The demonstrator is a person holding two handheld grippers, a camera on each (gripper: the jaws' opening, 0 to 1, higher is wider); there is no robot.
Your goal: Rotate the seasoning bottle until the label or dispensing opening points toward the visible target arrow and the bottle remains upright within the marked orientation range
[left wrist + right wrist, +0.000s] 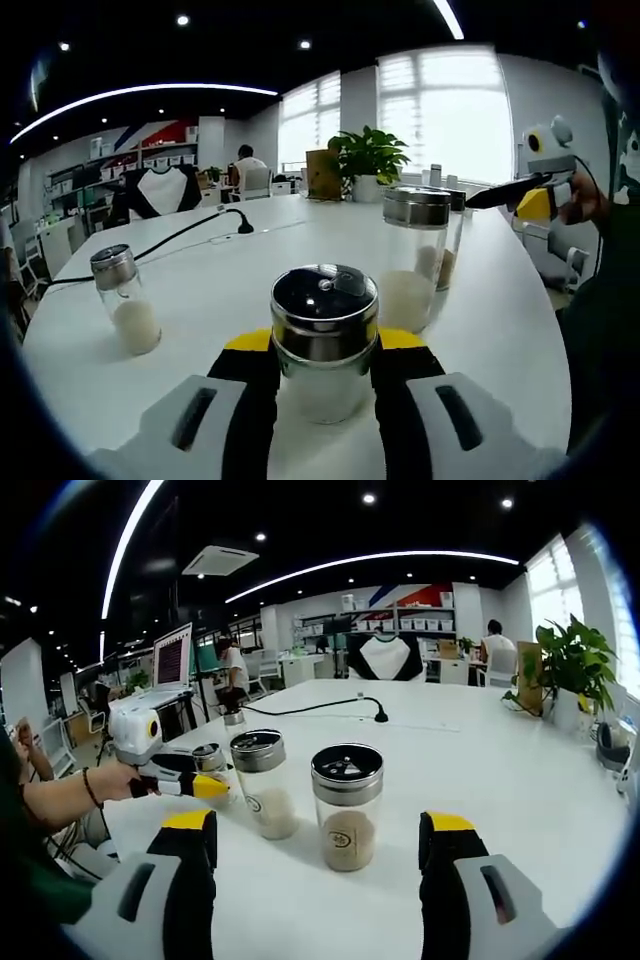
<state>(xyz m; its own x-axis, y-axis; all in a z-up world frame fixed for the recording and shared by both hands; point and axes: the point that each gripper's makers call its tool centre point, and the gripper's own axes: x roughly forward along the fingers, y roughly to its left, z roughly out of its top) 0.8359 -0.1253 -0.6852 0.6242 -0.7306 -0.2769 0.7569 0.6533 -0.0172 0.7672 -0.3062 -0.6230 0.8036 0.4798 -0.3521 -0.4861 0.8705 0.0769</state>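
Left gripper view, my left gripper [325, 385] squeezes a glass seasoning bottle with shiny lid [324, 340], white counter [500, 290], my right gripper [318, 865] spread wide, holding nothing.

On my tabletop [520, 300] — seasoning bottles: four, namely one [324, 340], two [122, 298], three [412, 258], four [452, 240]. Potted plant [369, 160]: one. Black cable [190, 232]: one. Grippers — mine: two, left [324, 395], right [318, 855].
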